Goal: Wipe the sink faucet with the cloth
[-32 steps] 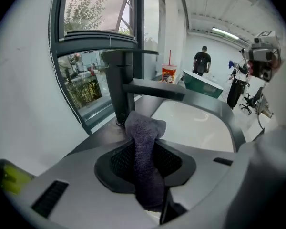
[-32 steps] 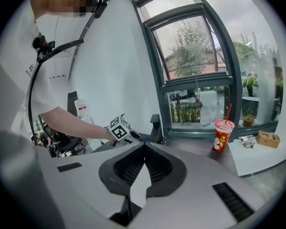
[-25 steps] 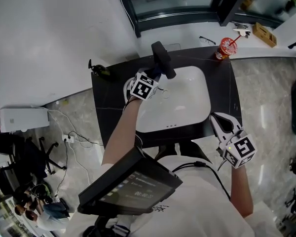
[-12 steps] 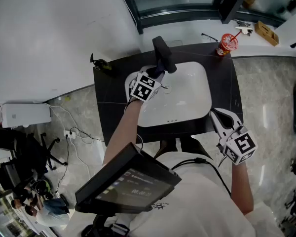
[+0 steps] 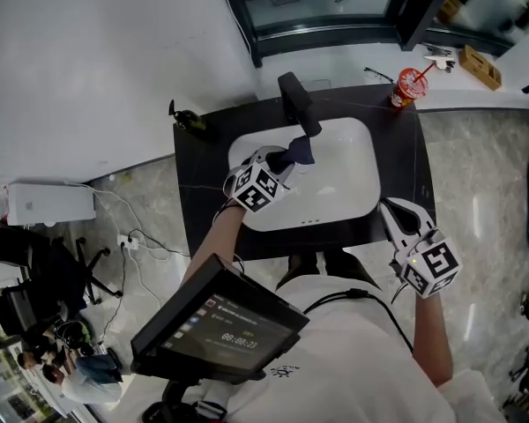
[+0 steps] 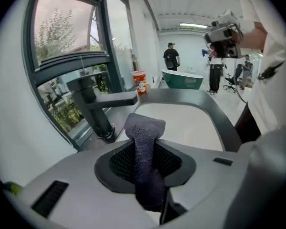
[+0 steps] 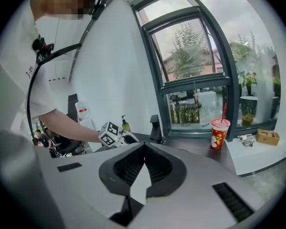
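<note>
The black faucet [image 5: 295,102] stands at the far rim of the white sink [image 5: 344,188]; in the left gripper view the faucet [image 6: 96,105] lies ahead to the left. My left gripper [image 5: 285,160] is shut on a dark blue cloth [image 5: 300,151], held over the basin a little short of the spout and apart from it. The cloth [image 6: 144,147] sticks up from between the jaws. My right gripper [image 5: 393,215] rests over the counter's near right corner, its jaws shut and empty [image 7: 143,149].
A red cup with a straw [image 5: 408,86] stands at the counter's far right corner. A small green bottle [image 5: 187,120] sits at the far left corner. Eyeglasses [image 5: 381,75] lie behind the sink. A tablet screen [image 5: 220,324] hangs at the person's chest.
My left gripper has drawn back from the faucet spout toward the person, carrying the cloth and rolling a little. The right gripper has stayed put.
</note>
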Available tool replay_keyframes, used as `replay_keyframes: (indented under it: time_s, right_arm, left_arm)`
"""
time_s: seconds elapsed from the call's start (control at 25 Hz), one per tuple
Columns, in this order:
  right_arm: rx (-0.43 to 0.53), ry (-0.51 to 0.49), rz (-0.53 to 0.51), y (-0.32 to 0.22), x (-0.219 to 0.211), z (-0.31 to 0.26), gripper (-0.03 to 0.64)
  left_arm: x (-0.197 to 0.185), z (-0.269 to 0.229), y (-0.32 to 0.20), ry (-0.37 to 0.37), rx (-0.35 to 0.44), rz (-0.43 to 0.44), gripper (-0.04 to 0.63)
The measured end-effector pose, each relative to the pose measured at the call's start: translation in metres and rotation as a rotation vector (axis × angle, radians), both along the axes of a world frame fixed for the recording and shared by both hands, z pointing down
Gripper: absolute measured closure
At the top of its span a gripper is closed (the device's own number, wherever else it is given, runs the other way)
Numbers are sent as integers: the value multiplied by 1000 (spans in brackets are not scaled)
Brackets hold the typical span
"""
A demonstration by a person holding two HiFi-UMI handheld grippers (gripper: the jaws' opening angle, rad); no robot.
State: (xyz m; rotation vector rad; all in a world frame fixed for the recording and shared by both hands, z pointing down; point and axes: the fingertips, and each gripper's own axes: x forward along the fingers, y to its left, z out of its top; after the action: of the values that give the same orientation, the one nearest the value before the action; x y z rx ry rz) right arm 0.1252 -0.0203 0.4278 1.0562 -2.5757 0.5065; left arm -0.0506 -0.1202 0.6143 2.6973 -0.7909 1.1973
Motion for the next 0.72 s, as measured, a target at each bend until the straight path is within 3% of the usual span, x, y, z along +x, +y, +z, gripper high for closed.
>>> replay_keyframes:
  time_s: [0.16,0.28,0.48,0.72]
  right_arm:
    - [-9,9,-1,0,-1,2,614]
    - [-18,16,2,2,-1,5,614]
    - [-28,23,22,4,7,8,614]
    - [-26,18,27,3,10,8,614]
  left_arm:
    - [-20,2,-43,91,-66,-209,494]
    - [-17,-1,-74,134,-68,-273,494]
    - [10,-8,-89,168,-47,-239,494]
    - [30,-12,-59,152,0,-141,494]
